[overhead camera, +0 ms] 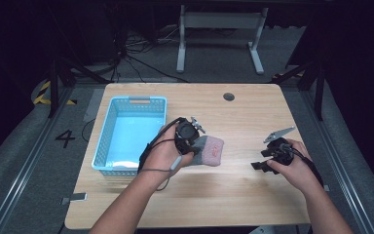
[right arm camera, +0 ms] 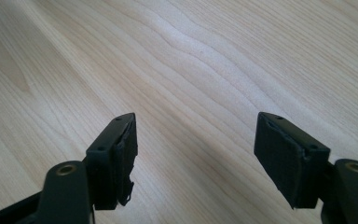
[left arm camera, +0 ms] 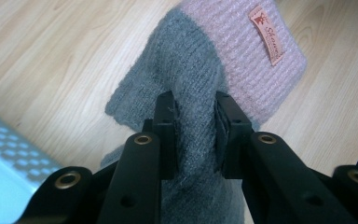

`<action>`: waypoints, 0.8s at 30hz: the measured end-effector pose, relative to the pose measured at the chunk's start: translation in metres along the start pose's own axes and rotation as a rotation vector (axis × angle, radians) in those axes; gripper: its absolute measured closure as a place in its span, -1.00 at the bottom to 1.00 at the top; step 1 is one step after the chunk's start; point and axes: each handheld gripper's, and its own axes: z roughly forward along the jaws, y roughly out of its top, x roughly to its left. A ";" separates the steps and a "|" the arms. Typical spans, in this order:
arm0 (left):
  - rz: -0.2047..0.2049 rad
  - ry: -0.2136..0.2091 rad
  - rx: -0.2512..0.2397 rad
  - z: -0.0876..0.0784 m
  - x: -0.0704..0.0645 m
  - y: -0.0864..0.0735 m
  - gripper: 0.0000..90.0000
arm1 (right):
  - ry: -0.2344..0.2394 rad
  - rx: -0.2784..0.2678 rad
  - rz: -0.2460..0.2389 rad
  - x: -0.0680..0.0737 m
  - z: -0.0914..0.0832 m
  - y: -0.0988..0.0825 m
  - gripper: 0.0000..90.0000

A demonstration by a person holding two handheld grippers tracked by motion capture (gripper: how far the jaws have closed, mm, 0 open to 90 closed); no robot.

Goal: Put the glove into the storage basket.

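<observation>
1. Your left gripper (left arm camera: 195, 121) has its jaws pinched on the grey part of the sock (left arm camera: 191, 88), with the knit bunched up between the pads.
2. The sock sits just right of the blue basket (overhead camera: 108, 146), and its pink cuff end (overhead camera: 215, 149) points away from the basket. From the high view it's hard to say whether the cuff is touching the table (overhead camera: 243, 190).
3. Your right gripper (right arm camera: 195, 149) is well to the right of the basket, past the sock. Its jaws are spread wide over bare wood, nothing between them.
</observation>
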 end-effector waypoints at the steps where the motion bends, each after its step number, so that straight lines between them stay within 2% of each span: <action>1: -0.008 0.001 -0.006 -0.003 0.002 -0.002 0.64 | 0.002 0.002 -0.002 0.000 0.001 0.001 -0.32; 11: -0.039 0.048 -0.033 -0.032 0.028 -0.020 0.63 | 0.011 0.012 -0.014 0.001 0.008 0.007 -0.32; 16: -0.069 0.064 -0.047 -0.042 0.044 -0.030 0.63 | 0.008 0.018 -0.005 0.001 0.008 0.006 -0.32; 17: -0.080 0.061 -0.057 -0.044 0.051 -0.033 0.63 | 0.009 0.019 -0.005 0.001 0.009 0.005 -0.32; 19: -0.090 0.054 -0.066 -0.045 0.056 -0.036 0.63 | 0.007 0.022 -0.001 0.000 0.009 0.003 -0.32; 24: -0.096 0.053 -0.071 -0.050 0.069 -0.042 0.63 | 0.006 0.026 0.005 0.001 0.009 0.002 -0.32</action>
